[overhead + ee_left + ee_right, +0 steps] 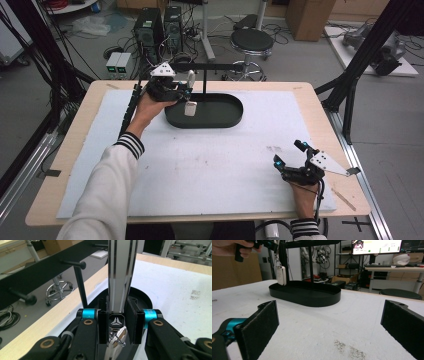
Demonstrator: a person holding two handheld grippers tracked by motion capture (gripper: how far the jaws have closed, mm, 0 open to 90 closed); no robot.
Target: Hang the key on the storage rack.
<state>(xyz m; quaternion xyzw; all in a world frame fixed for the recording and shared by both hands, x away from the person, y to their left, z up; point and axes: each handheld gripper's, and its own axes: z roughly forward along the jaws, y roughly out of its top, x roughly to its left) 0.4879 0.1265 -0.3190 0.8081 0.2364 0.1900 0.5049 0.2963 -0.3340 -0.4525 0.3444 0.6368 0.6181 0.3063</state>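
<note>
a: two grippers, one busy. the left gripper [186,89] is clamped tight on the strap [121,277] of a car key [190,108], which dangles over the left end of the black oval tray [227,120], beside the stand's post [205,85].

b: and the right gripper [289,159]?

a: jaws wide apart, nothing between them, resting low on the white mat [210,165] near the table's right edge (well apart from the tray).

b: what might go wrong?

a: the key swings freely, so i judge it could knock the post or the pegs [82,264] on the crossbar [50,270]. if the strap misses a peg when let go, the key drops into the tray.
</note>
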